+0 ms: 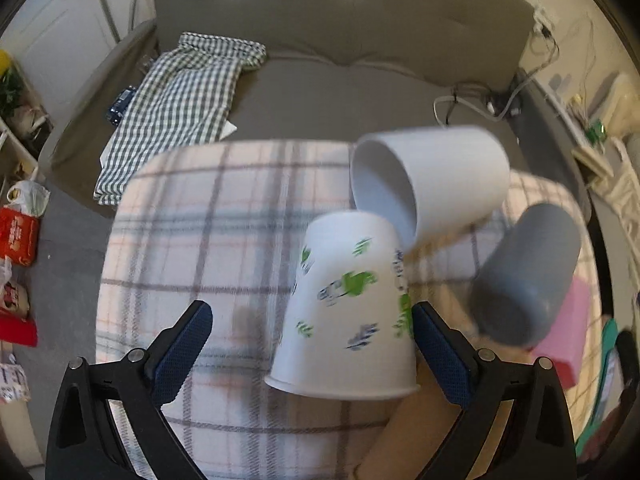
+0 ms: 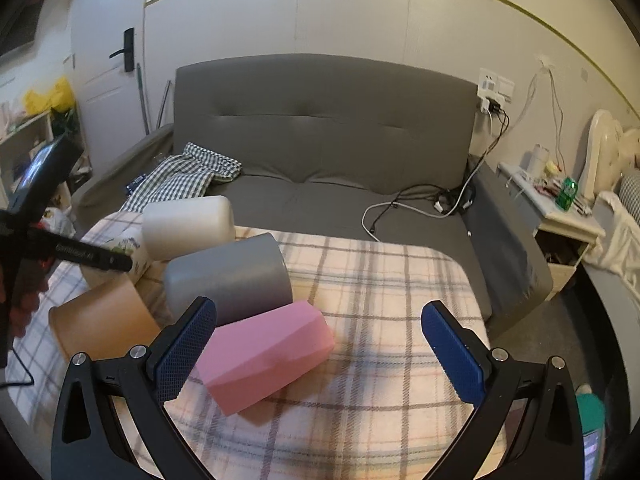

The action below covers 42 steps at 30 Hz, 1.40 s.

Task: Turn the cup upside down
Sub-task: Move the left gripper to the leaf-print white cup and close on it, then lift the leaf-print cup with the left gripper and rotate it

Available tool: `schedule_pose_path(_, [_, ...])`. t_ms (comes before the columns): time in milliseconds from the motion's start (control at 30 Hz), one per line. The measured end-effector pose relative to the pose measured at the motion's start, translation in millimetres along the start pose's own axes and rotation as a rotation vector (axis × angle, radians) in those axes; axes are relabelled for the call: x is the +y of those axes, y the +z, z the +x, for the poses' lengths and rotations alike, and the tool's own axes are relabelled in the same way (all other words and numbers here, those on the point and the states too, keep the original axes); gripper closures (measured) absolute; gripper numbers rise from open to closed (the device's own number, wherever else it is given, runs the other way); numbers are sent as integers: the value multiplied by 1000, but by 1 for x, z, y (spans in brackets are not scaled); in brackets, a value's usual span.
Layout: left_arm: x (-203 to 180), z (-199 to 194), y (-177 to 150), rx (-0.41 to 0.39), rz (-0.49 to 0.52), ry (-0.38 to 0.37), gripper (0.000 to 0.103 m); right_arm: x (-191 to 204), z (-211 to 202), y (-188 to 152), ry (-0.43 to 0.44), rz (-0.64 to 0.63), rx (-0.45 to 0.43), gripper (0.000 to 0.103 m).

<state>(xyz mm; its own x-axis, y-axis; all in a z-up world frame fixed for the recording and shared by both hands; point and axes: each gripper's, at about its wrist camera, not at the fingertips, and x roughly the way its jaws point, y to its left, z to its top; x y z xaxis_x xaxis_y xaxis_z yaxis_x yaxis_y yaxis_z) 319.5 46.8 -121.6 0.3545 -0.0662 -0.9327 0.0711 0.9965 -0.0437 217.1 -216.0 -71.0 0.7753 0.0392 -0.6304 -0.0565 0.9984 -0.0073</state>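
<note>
Blue-padded fingers (image 1: 440, 354) of the left gripper (image 1: 310, 344) stand wide apart, clamping nothing; the printed paper cup (image 1: 346, 308) sits between them, nearer its right finger, mouth down and tilted, apparently released after flipping. Beyond it lie a white cup (image 1: 436, 180) and grey cup (image 1: 524, 276). The right gripper (image 2: 318, 344) hangs spread over a pink block (image 2: 268, 356), idle.
</note>
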Motion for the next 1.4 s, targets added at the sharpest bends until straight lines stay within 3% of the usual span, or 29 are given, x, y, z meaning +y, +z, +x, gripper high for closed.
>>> schedule_pose_path(33, [1,3,-2,12,2,-17,10,0,1,-1,-7,2,-1,0])
schedule_pose_path(133, [10,5,-2,29,-52,-100,34,3,4,-2,-8,-6,4,0])
schedule_pose_path(367, [15,-11,-5,-15,-44,-43,36,2,-4,-4,-32,-17,0,0])
schedule_pose_path(567, [16,-68,-20,-94,-46,-11,36,-3,-33,4,-48,-10,-39,0])
schedule_pose_path(733, [-3,-121,-51,-154,-51,-24,36,-11,-78,5,-58,13,-75,0])
schedule_pose_path(900, [-42,-150,-101,-187,-44,-64,36,-22,-120,-16,-45,37,-51,0])
schedule_pose_path(1133, [-107,-130,-160,-126,-48,-126,36,-35,-141,-61,-33,45,25,0])
schedule_pose_path(1400, [-145,-72,-168,-43,-90,-137,36,-55,-133,-87,-52,84,86,0])
